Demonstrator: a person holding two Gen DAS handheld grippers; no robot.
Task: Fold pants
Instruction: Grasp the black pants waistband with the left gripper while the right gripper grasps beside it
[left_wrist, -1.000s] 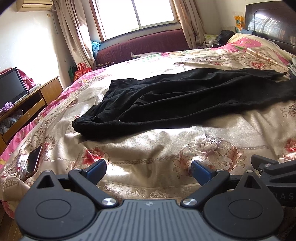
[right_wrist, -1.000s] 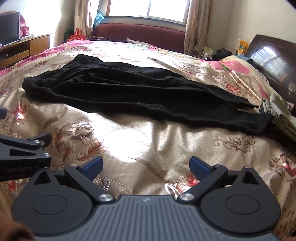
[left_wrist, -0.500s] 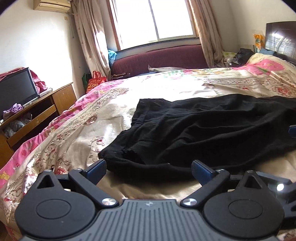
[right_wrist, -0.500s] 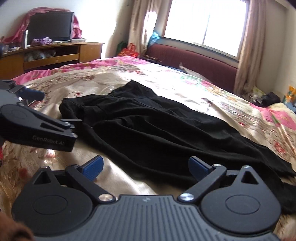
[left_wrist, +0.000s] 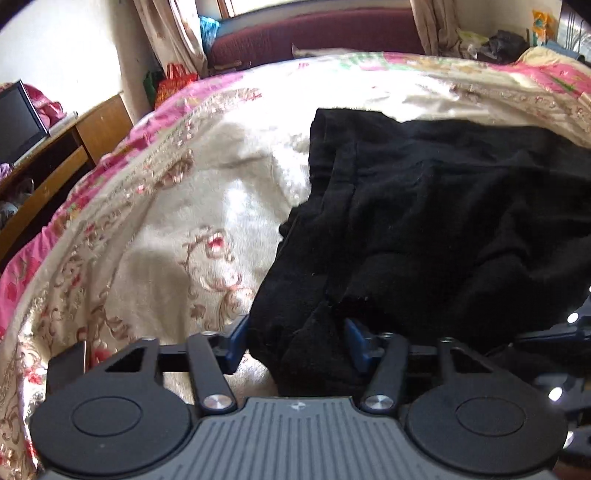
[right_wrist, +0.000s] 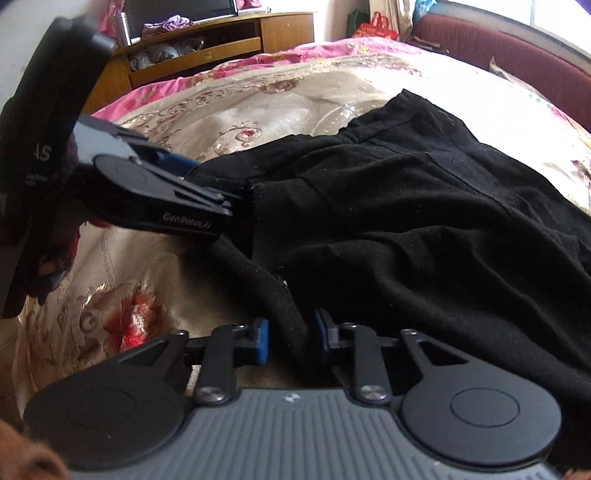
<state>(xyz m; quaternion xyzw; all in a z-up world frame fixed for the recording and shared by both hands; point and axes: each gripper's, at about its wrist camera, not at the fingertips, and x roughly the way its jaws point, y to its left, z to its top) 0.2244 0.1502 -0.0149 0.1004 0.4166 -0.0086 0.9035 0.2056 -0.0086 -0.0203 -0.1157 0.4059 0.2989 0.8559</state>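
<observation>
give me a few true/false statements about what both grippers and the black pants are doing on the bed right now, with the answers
1. The left gripper has black pants fabric between its blue fingers. True.
2. The right gripper hovers over bare bedspread, clear of the pants. False: a ridge of pants fabric runs between its fingers, which have closed in around it.
3. The pants lie on a floral bedspread. True.
4. The pants are already folded into a neat square. False: they lie spread out and rumpled, unfolded.
5. The left gripper is absent from the right wrist view. False: it shows there at the pants' edge, left of the right gripper.
</observation>
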